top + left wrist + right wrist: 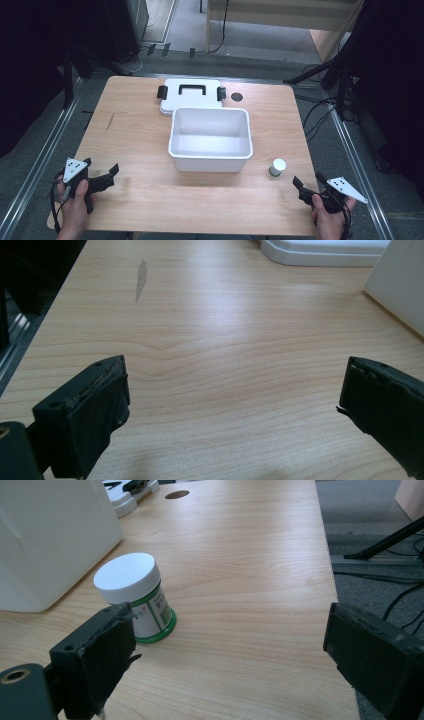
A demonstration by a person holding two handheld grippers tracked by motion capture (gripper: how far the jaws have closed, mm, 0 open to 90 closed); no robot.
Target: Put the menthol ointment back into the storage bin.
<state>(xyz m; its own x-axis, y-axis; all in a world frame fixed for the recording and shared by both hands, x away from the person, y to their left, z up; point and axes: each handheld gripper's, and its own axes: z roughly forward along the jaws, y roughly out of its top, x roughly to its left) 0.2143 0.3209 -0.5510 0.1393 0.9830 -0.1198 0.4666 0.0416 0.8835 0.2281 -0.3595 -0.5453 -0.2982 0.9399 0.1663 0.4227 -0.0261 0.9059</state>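
Observation:
A white open box point(210, 156) stands in the middle of the wooden table point(140, 150); its wall point(45, 540) is at the left of the right gripper view. Behind it lies its white lid point(190, 96) with a black handle and clips. A small jar point(277, 167) with a white cap and green base stands right of the box, close ahead of my right gripper point(230, 655). My right gripper point(307, 181) is open at the front right corner, empty. My left gripper point(102, 167) is open at the front left, with bare wood between its jaws point(235, 390).
A dark round hole point(237, 97) sits in the tabletop beside the lid. A grey scuff mark point(141, 280) lies on the wood at the left. Cables point(320, 115) and tripod legs point(320, 70) stand on the floor to the right of the table.

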